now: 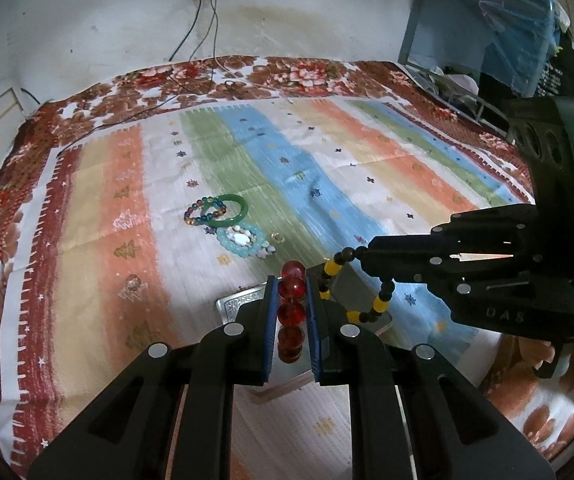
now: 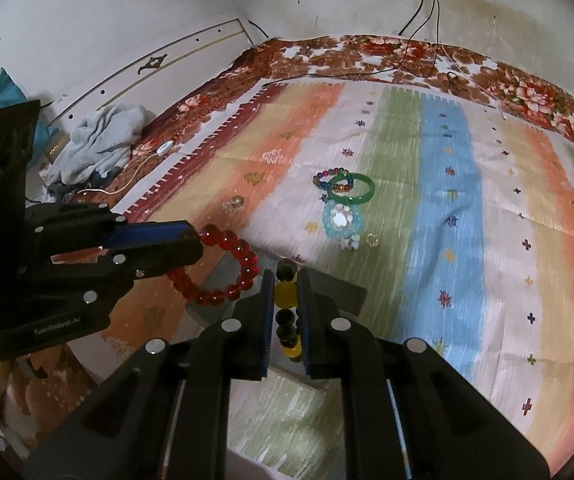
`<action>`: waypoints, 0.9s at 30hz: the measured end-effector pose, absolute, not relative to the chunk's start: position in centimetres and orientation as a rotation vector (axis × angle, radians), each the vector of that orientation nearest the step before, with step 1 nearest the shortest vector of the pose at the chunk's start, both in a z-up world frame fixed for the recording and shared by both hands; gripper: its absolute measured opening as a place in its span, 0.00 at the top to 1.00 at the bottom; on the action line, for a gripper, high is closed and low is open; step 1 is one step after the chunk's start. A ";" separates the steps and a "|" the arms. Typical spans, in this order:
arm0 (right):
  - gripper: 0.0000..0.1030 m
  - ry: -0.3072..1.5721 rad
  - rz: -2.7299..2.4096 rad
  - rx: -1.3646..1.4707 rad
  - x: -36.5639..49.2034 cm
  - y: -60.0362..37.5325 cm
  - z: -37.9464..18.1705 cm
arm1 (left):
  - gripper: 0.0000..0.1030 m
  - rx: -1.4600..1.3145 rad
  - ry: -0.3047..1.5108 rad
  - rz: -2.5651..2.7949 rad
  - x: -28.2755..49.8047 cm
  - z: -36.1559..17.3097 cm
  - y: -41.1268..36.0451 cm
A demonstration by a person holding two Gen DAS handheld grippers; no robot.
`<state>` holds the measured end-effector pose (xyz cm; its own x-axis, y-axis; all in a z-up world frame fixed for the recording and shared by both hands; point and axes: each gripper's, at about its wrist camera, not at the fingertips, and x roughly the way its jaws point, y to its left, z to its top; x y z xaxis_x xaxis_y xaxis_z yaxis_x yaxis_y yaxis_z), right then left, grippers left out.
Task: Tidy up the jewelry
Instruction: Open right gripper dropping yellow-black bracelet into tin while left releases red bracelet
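My left gripper [image 1: 291, 300] is shut on a red bead bracelet [image 1: 291, 312], which the right wrist view shows as a loop [image 2: 223, 276] hanging from its tips [image 2: 195, 240]. My right gripper [image 2: 286, 300] is shut on a black and yellow bead bracelet [image 2: 285, 294]; from the left wrist it hangs as a string [image 1: 351, 292] below the gripper [image 1: 367, 254]. Both hover over a silver box [image 1: 243, 300] on the striped cloth [image 1: 87, 220]. Farther off lie a green bangle [image 2: 351, 189], a multicoloured bead bracelet [image 2: 329, 178] and a pale blue bead bracelet [image 2: 342, 222].
Small rings [image 2: 372, 239] and a charm [image 2: 235, 202] lie on the cloth near the bracelets. Cables [image 2: 367, 68] run from a wall socket across the floral bedspread [image 2: 519, 92]. A heap of grey clothes [image 2: 99, 140] sits at the left bed edge.
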<state>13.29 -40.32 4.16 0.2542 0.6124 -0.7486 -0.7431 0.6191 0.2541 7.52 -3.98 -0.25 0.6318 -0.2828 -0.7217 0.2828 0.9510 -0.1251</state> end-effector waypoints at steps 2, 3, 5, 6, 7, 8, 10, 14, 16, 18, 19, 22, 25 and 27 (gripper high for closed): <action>0.88 0.942 0.923 -0.158 13.4 -40.4 4.0 | 0.87 -0.004 0.829 -0.321 7.6 -0.4 -4.0; 0.87 0.941 0.927 -0.160 13.4 -40.3 4.0 | 0.87 -0.006 0.832 -0.320 7.6 -0.4 -4.0; 0.84 0.940 0.931 -0.151 13.5 -40.4 4.1 | 0.87 -0.004 0.836 -0.321 7.7 -0.6 -4.1; 0.76 0.939 0.932 -0.147 13.5 -40.4 4.1 | 0.84 -0.003 0.832 -0.314 7.7 -0.5 -4.0; 0.71 0.938 0.929 -0.146 13.6 -40.5 4.1 | 0.81 -0.004 0.832 -0.312 7.8 -0.7 -4.1; 0.71 0.938 0.925 -0.148 13.6 -40.5 4.1 | 0.81 -0.004 0.830 -0.309 7.9 -0.6 -4.0; 0.71 0.941 0.922 -0.148 13.7 -40.5 4.0 | 0.80 -0.001 0.831 -0.289 8.1 -0.8 -3.7; 0.71 0.951 0.910 -0.151 14.1 -40.5 3.7 | 0.68 0.001 0.835 -0.268 8.3 -0.8 -3.2; 0.71 0.952 0.902 -0.152 14.3 -40.4 3.5 | 0.66 -0.004 0.836 -0.260 8.5 -0.7 -2.8; 0.71 0.956 0.892 -0.154 14.6 -40.4 3.3 | 0.64 -0.012 0.840 -0.244 8.8 -0.8 -2.2; 0.71 0.959 0.886 -0.154 14.8 -40.3 3.2 | 0.64 -0.020 0.844 -0.234 9.1 -0.8 -1.8; 0.71 0.963 0.876 -0.153 15.4 -40.2 3.0 | 0.60 -0.034 0.852 -0.206 9.6 -0.9 -0.8; 0.71 0.964 0.866 -0.145 16.0 -40.1 3.0 | 0.50 -0.044 0.859 -0.182 10.2 -1.0 0.2; 0.69 0.967 0.856 -0.142 16.5 -40.1 2.8 | 0.50 -0.046 0.860 -0.165 10.5 -1.0 0.8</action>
